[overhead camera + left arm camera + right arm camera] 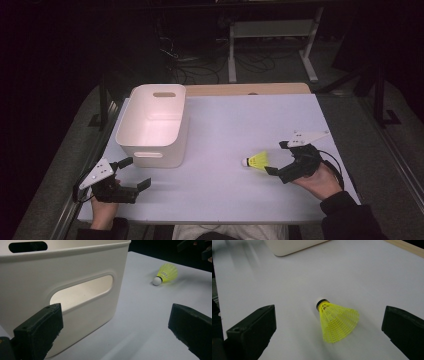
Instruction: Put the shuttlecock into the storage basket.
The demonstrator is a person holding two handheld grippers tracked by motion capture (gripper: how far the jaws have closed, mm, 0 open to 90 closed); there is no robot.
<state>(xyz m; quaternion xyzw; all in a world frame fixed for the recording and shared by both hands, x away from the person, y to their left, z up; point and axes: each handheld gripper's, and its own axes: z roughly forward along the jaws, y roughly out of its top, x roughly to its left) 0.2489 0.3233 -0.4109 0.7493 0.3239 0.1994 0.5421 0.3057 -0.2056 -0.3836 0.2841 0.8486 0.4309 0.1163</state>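
- Right gripper (281,157), jaws spread wide, sits just beside the yellow shuttlecock (257,161) lying on its side (cork toward the bin) near the surface's right edge.
- Left gripper (136,173) gapes open by the white bin (152,125), front-left corner.

A white table top (225,195) takes up the middle of the scene, its surface matte and pale under the light. Along its far edge runs a strip of bare wood (250,89), showing as a light brown band. On the dark floor beyond the far edge stands a white metal frame (270,30) with two legs and feet pointing toward the table. Black cables (200,70) lie in loose loops on the floor beside that frame, to its left. Grey floor (385,165) lies to the right of the table.
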